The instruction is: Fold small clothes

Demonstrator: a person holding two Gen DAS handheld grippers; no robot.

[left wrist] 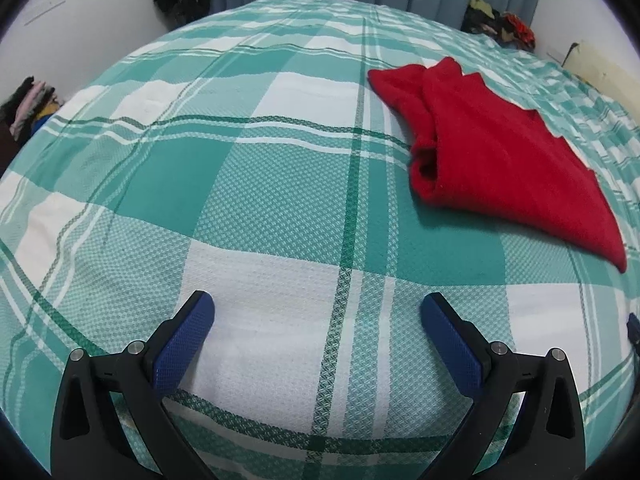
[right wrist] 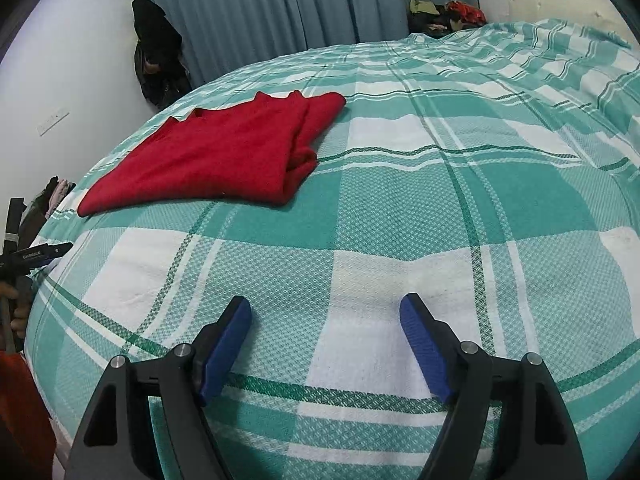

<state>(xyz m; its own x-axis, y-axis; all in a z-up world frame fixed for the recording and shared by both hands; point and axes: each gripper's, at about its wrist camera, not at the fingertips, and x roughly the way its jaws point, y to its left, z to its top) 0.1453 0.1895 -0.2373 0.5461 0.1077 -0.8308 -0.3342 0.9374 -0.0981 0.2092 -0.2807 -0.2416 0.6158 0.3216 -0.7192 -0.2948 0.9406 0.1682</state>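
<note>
Under both my tools spreads the wide bed covered in a green-and-white checked woven sheet [left wrist: 280, 184], which fills nearly all of each view and rumples into ridges toward its far right side in my right wrist view [right wrist: 560, 64]. Behind the bed hangs a long blue-grey pleated curtain [right wrist: 280, 4], with white wall on either side of it. On the sheet lies the folded red knitted garment [left wrist: 500, 152], doubled over itself so that a thick rolled edge shows along one side and pointed corners stick out along the far edge; from my left gripper it sits ahead and to the right, and from my right gripper it sits ahead and to the left [right wrist: 224, 156], so it rests between the two, well apart from both. A dark bag or coat [right wrist: 156, 52] hangs at the wall beside the curtain, and a heap of mixed clothes [right wrist: 448, 14] sits at the far corner of the bed. My left gripper [left wrist: 318, 312], black with blue textured pads [left wrist: 188, 336], is spread wide above bare sheet and grips nothing. My right gripper [right wrist: 326, 316] is likewise spread wide over the sheet, its blue pads [right wrist: 424, 344] apart with nothing between them.
</note>
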